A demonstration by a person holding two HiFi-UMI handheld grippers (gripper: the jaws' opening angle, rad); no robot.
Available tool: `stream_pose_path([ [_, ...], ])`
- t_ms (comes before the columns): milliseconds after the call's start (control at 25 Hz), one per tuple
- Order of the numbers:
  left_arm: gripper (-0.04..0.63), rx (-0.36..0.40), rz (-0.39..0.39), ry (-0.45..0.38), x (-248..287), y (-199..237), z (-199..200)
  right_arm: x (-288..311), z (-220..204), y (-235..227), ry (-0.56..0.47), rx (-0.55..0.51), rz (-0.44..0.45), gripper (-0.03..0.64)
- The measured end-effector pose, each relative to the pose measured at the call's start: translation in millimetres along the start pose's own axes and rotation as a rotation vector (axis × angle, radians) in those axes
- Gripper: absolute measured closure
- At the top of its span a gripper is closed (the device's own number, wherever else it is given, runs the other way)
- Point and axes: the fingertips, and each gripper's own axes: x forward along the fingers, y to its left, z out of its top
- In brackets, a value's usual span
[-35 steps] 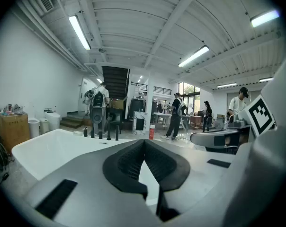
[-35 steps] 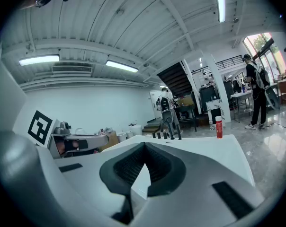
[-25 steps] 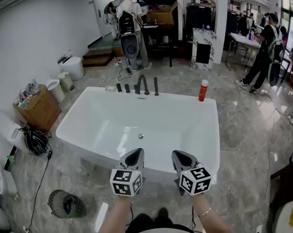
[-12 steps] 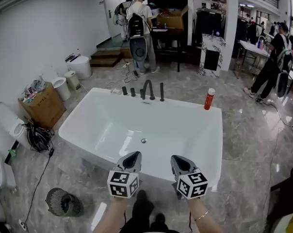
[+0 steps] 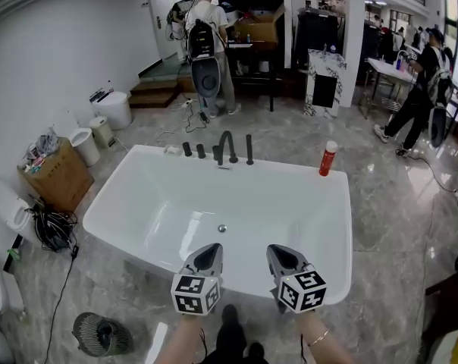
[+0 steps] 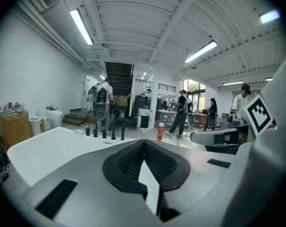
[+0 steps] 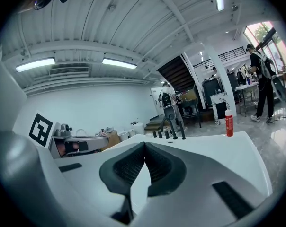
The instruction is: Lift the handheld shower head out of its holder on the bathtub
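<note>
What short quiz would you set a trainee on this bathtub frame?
1. True or false: the left gripper is clamped on one of the black fixtures.
2. The red bottle stands: A) inside the bathtub; B) on its far right corner; C) on its near rim.
3. Fill in: the right gripper has its jaws ___.
Key: 1 false, it is shut on nothing; 2 B; 3 shut.
</note>
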Motion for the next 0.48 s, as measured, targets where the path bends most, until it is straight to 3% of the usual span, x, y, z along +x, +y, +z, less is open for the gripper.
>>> stream_pose_path([
  [480, 0.575, -0.023, -0.051, 0.047, 147.6, 144.1, 22.6, 196.4, 30.3, -50.5, 0.03, 0.019, -0.063, 0.611],
])
